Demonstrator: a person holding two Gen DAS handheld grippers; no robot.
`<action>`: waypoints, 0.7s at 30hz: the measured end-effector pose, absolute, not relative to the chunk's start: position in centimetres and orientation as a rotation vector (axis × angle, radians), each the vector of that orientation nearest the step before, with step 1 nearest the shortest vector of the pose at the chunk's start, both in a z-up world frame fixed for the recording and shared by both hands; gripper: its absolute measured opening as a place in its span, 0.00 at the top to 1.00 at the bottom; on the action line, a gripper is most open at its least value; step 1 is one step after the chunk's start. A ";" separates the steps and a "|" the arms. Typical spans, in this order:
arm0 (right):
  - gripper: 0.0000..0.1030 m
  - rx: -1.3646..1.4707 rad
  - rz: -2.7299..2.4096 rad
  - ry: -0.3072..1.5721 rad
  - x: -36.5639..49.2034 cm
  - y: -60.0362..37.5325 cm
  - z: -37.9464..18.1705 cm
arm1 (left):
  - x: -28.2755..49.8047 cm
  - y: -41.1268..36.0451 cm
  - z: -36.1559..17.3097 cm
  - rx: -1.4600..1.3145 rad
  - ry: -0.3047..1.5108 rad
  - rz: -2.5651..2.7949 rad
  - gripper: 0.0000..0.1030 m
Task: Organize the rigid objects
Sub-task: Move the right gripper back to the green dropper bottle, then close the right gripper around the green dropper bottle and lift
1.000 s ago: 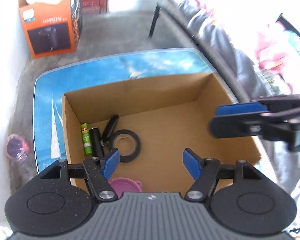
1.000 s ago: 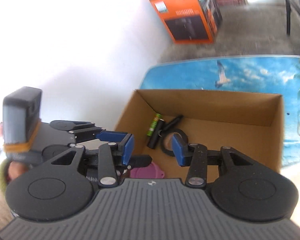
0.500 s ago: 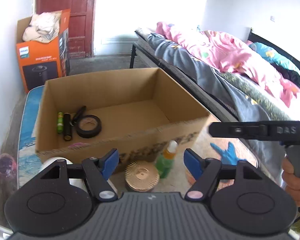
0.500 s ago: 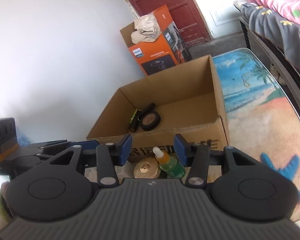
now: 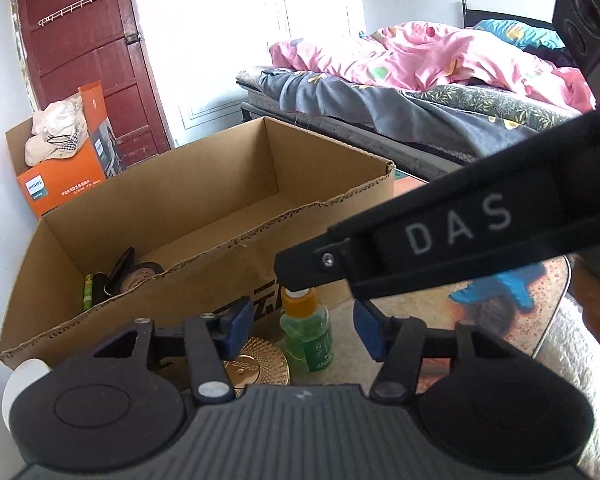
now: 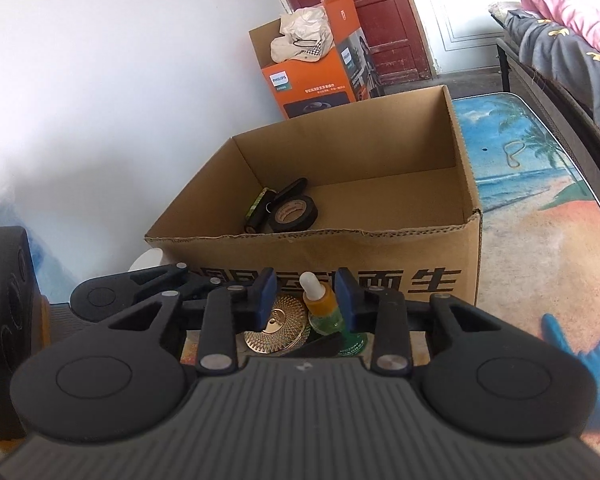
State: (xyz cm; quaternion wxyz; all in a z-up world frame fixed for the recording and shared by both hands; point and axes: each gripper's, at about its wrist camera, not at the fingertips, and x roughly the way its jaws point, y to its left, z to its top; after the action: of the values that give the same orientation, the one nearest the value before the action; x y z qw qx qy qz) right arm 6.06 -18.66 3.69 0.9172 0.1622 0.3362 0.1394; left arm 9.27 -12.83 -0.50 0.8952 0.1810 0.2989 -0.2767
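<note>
Both hand-held grippers have dropped from above the cardboard box (image 6: 340, 248) to the tabletop (image 6: 540, 216) in front of it, so the next pickup looks underway. The right hand-held gripper (image 6: 306, 304) has just been closing with the green dropper bottle (image 6: 320, 308) between its blue pads, though real pinching can't be told, while the left hand-held gripper (image 5: 304, 328) has been narrowing, still spread, nothing held. The bottle stands upright against the box's front, orange collar, white tip, beside a gold ribbed lid (image 6: 278, 326).
</note>
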 end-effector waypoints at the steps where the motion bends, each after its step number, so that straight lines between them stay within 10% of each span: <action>1: 0.74 0.328 0.287 0.696 6.3 -18.5 3.6 | 9.5 -12.9 -0.7 0.372 0.627 -0.573 0.49; 8: 0.86 0.310 0.302 0.714 7.5 -18.2 2.8 | 10.5 -12.8 -1.3 0.334 0.666 -0.576 0.70; 21: 0.86 0.307 0.307 0.714 7.6 -18.3 2.4 | 10.7 -13.4 -2.4 0.350 0.665 -0.575 0.67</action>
State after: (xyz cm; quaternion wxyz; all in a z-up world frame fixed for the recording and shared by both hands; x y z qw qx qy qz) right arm 7.61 -18.35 2.41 0.9139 0.1490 0.3469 0.1490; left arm 10.69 -13.42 -2.38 0.8901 0.1688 0.3204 -0.2768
